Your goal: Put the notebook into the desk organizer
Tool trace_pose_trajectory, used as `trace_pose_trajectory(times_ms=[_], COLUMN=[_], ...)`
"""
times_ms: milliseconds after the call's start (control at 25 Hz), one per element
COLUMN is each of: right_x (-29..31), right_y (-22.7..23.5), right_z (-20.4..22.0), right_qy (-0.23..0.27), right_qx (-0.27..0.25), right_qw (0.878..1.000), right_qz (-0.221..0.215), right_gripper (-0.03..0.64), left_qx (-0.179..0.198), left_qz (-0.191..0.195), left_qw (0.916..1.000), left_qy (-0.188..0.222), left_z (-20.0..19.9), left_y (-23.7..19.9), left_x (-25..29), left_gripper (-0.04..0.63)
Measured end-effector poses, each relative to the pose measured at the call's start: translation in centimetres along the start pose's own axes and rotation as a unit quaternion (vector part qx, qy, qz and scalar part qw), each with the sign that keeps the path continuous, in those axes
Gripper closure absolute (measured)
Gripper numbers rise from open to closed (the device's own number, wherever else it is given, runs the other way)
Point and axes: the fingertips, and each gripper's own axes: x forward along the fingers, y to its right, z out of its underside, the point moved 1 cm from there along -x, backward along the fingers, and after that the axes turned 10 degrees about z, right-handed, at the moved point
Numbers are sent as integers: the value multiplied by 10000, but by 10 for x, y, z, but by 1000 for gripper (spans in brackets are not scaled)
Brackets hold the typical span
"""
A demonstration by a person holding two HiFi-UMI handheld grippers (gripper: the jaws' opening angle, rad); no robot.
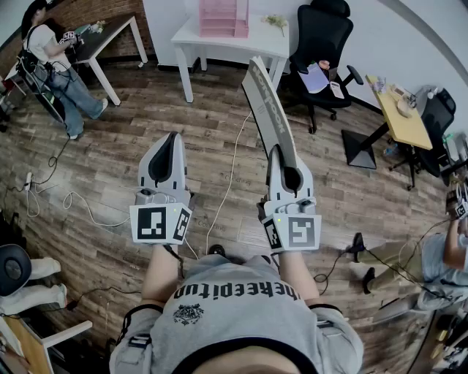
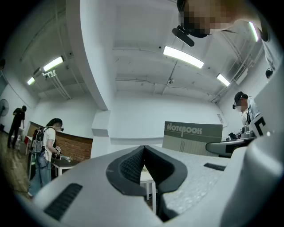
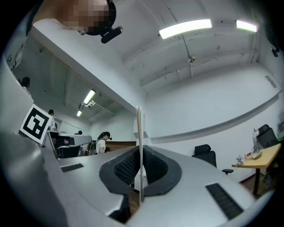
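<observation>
Standing on a wood floor, a person holds a gripper in each hand, both tilted slightly upward. The right gripper has its fingers clamped on the notebook, pinching it near one end so that most of it juts forward and up, past the tips. Seen from the right gripper view, the notebook is a thin pale sliver standing on edge between the dark ribbed pads. The left gripper has its fingers closed together, with nothing between them. The pink organizer sits on a white worktop well ahead, across the floor.

The notebook looks thin and light, with a flat card cover, probably fairly stiff but able to bend. Gripped at one end, its long free part could likely sway or pivot in the pads. A hold nearer the middle, or support from the free gripper, would probably steady it for sliding into a slot.
</observation>
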Motion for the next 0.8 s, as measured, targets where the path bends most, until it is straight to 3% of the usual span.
trace_pose_trajectory(times_ms=[800], right_x=[19], right_y=[-46], right_z=[16], right_qy=[24], right_qx=[-54], right_qw=[10000], right_qz=[80], right_gripper=[607], left_qx=[143], left_qz=[166], left_qw=[9998], left_qy=[41], left_z=[12], left_y=[-52], left_x=[-17], left_gripper=[591])
